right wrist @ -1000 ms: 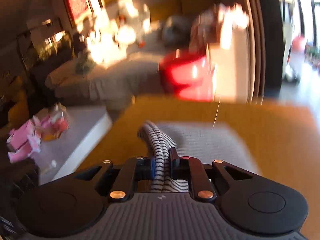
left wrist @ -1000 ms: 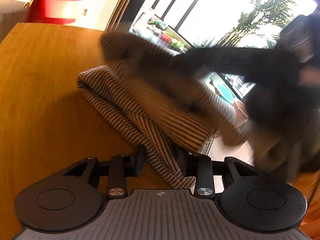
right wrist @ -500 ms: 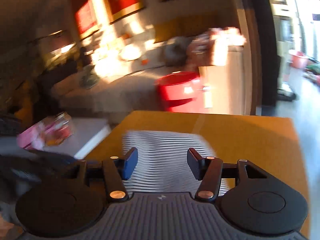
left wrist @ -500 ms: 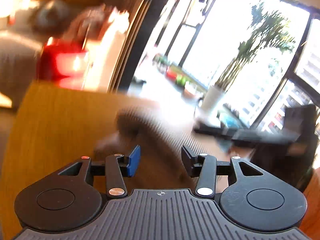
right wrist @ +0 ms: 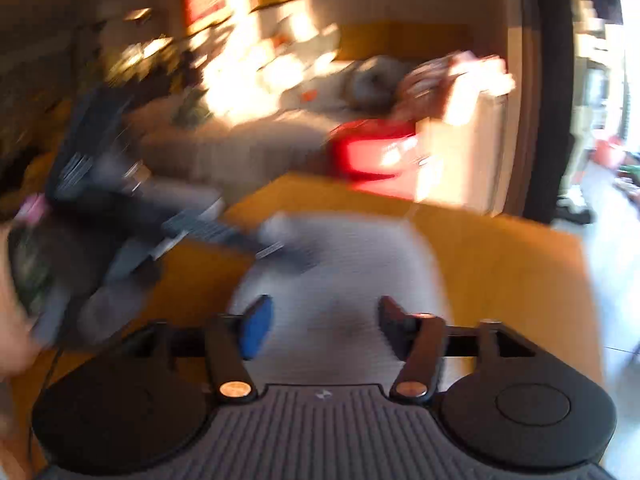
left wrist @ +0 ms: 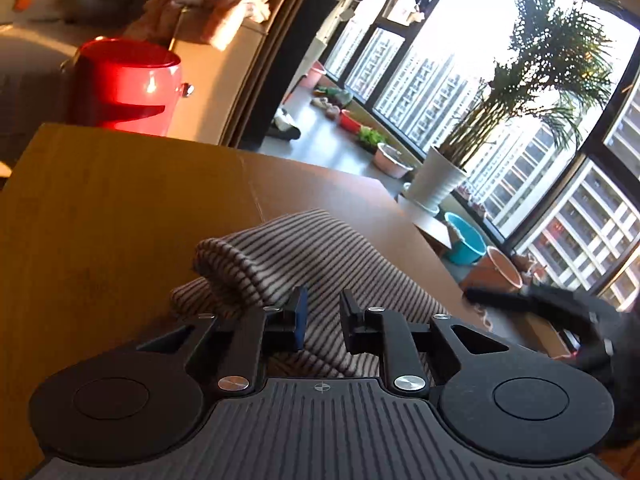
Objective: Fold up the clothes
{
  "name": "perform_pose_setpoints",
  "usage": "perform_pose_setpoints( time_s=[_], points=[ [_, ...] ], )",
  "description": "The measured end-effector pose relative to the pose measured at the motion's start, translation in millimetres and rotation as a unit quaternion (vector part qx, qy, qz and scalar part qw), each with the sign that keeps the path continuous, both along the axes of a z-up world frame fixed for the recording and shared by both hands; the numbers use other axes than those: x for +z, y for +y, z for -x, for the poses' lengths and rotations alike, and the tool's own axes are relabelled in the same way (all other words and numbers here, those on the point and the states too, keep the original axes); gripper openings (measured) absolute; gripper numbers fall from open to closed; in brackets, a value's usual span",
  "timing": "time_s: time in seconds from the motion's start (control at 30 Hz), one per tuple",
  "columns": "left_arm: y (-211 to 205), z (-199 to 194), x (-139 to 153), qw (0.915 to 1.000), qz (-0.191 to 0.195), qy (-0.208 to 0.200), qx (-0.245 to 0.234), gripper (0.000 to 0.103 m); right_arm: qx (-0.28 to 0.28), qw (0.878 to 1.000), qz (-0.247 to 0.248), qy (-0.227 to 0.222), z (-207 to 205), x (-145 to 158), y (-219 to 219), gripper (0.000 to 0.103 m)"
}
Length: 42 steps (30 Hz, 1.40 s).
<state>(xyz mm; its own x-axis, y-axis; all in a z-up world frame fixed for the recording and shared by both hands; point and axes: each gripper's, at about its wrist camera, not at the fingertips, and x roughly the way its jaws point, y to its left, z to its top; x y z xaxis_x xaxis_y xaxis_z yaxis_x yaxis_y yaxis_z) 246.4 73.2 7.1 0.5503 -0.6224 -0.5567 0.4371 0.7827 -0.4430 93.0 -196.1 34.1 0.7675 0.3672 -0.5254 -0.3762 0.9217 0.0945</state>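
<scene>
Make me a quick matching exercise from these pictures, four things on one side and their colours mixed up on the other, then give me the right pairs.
Things:
1. folded garment
2. bucket beyond the table
3. plant pot by the window
4. basin on the floor

Colours:
A. white
B. red
C. turquoise
D. brown and pale stripes

Pairs: 1-D, 2-B, 3-A, 4-C

Striped garment (left wrist: pixel 304 256), red bucket (left wrist: pixel 124 84)
</scene>
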Motion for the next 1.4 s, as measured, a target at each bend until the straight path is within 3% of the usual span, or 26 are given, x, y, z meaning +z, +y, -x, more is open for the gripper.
perform_pose_setpoints(
  time_s=[0.07, 0.13, 0.23, 0.33, 0.37, 0.47, 0.63, 0.83, 0.93, 1.0, 1.07, 1.17, 1.3, 1.4],
  points=[
    [-1.5, -0.4, -0.4, 1.0000, -0.006, -0.004, -0.003, 0.021, -0.038, 0.999, -0.008, -0.005, -18.4, 3.2, -17.8, 0.076],
    [-3.8, -0.5, -0.3, 0.9999, -0.007, -0.007, -0.004, 0.021, -0.050, 0.998, -0.020, 0.019, -36.9, -6.5, -27.9, 0.081],
    [-4.2, -3.4, 0.7, 1.0000, 0.001, -0.005, -0.006, 0.021, -0.048, 0.996, -0.032, 0.072, -56.5, -32.3, -30.3, 0.081],
    [-2.2, -7.2, -0.5, 0.9999, 0.006, -0.005, -0.011, 0.018, -0.047, 0.991, -0.078, 0.095, -55.6, -51.1, -28.6, 0.081],
    [-1.3, -8.1, -1.2, 0.9999, 0.007, -0.006, -0.012, 0.014, -0.048, 0.990, -0.091, 0.096, -50.7, -54.3, -27.8, 0.075],
    [-1.5, -16.5, -4.9, 0.9999, 0.008, -0.007, -0.010, 0.007, -0.056, 0.990, -0.093, 0.086, -35.6, -57.2, -19.3, 0.072],
    [-6.4, -27.2, -3.6, 0.9998, 0.001, -0.018, -0.002, 0.007, -0.058, 0.993, -0.077, 0.074, -14.0, -57.6, -4.7, 0.072],
    [-4.9, -7.1, 12.4, 0.9992, -0.018, -0.032, 0.011, 0.007, -0.063, 0.993, -0.074, 0.068, -5.7, -57.9, -2.8, 0.072],
    [5.1, 10.8, 23.3, 0.9984, -0.028, -0.045, 0.019, 0.013, -0.064, 0.993, -0.077, 0.068, -7.0, -59.2, -5.4, 0.073],
    [14.6, 22.4, 29.6, 0.9978, -0.030, -0.047, 0.036, 0.029, -0.066, 0.993, -0.078, 0.067, -4.6, -59.6, -6.2, 0.073],
    [22.5, 32.3, 34.4, 0.9969, -0.035, -0.047, 0.052, 0.039, -0.069, 0.992, -0.079, 0.065, -4.1, -59.8, -4.9, 0.073],
    [27.4, 43.3, 33.0, 0.9985, -0.026, -0.027, 0.040, 0.049, -0.073, 0.992, -0.081, 0.064, -5.3, -60.0, -3.1, 0.073],
    [23.6, 47.5, 12.5, 0.9990, -0.033, 0.009, 0.028, 0.051, -0.075, 0.992, -0.084, 0.063, -4.5, -59.8, -3.4, 0.073],
    [24.8, 41.8, 3.8, 0.9993, -0.013, 0.026, 0.025, 0.051, -0.074, 0.992, -0.082, 0.062, -3.9, -59.6, -3.7, 0.073]
  ],
)
